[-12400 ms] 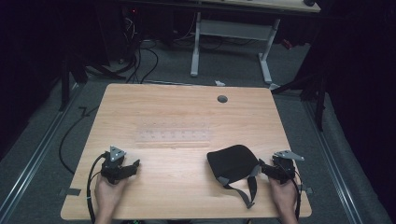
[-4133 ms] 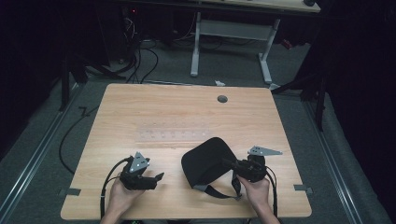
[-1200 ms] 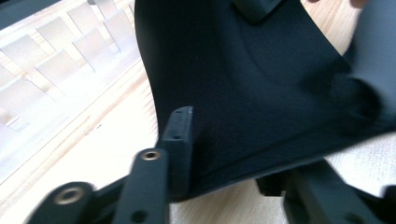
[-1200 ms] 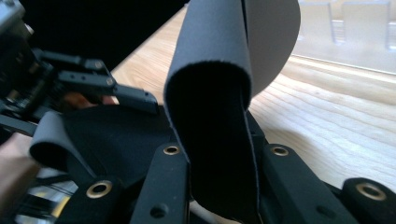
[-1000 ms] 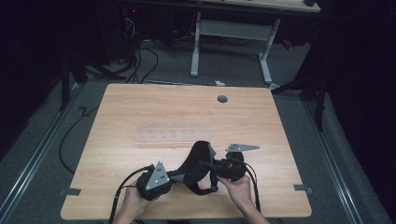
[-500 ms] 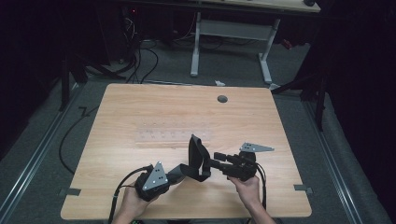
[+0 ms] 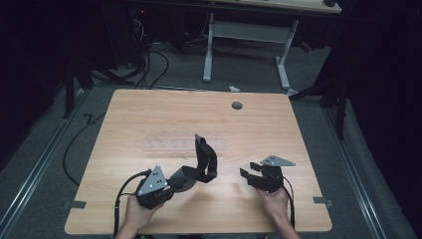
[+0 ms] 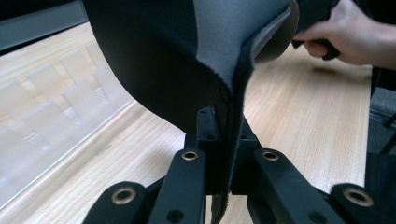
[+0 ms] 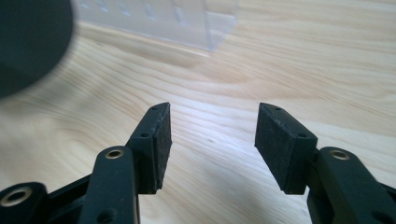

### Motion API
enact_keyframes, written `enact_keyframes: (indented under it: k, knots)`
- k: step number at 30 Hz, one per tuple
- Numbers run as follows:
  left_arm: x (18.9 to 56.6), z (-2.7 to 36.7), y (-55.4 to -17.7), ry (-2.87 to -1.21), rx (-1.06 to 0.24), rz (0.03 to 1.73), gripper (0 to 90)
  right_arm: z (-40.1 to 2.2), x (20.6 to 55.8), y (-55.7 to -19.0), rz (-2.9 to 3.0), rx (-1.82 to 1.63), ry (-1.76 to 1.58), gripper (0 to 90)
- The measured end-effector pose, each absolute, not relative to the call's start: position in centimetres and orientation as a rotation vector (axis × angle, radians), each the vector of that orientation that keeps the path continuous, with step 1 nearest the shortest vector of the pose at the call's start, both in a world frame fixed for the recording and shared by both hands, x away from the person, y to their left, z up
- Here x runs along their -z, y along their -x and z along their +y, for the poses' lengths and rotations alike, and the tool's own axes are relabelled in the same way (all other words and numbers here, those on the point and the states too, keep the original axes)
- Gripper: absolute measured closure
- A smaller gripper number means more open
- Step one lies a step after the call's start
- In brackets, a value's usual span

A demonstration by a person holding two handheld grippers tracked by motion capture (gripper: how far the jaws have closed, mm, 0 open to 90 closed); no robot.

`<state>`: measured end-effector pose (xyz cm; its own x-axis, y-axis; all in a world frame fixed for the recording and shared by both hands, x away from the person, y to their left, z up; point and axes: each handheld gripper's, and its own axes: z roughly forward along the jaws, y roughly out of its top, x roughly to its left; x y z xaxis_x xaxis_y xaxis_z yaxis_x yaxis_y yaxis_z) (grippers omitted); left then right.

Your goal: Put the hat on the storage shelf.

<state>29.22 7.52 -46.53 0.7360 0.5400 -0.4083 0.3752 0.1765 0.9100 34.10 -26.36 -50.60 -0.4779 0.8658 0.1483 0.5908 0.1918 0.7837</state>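
Observation:
A black padded fabric piece [image 7: 201, 159] with a grey lining and a strap stands up off the wooden table [image 7: 149, 114] at front centre. My left gripper [image 7: 173, 183] is shut on its lower edge; in the left gripper view the fabric [image 8: 154, 60] rises from between the pinching jaws of that gripper [image 8: 224, 140]. My right gripper [image 7: 246, 175] sits apart to the right of the fabric, low over the table. Its jaws have just been opening, and in the right gripper view the gripper [image 9: 210, 140] is open with only bare wood between the pads. The fabric [image 9: 28, 42] blurs at that view's upper left.
A clear plastic strip [image 7: 169, 144] lies flat on the table just behind the fabric, and it shows as the strip [image 9: 159, 18] ahead of the right jaws. A round cable hole [image 7: 237, 105] sits near the far edge. A second desk's legs [image 7: 209, 50] stand beyond.
The right gripper has let go of the fabric, opened, and drawn away to the right. The fabric now hangs from the left gripper alone and has swung more upright.

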Motion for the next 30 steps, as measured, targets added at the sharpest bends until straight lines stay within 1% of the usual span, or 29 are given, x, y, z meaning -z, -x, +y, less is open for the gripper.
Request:
enact_keyframes:
  k: [15, 23, 30]
  knots:
    - [44.7, 10.4, -30.8, -1.293, -0.153, 0.879, 86.9, -28.0, 52.3, -35.0, 2.087, -0.928, -1.41, 43.7]
    - [44.4, 11.7, -31.8, -1.25, -0.178, 0.924, 86.8, -28.7, 53.0, -35.2, 2.061, -0.886, -1.439, 43.7]
    - [44.0, 12.1, -32.8, -1.228, -0.215, 0.94, 86.9, -28.9, 53.1, -35.4, 2.053, -0.874, -1.451, 41.6]
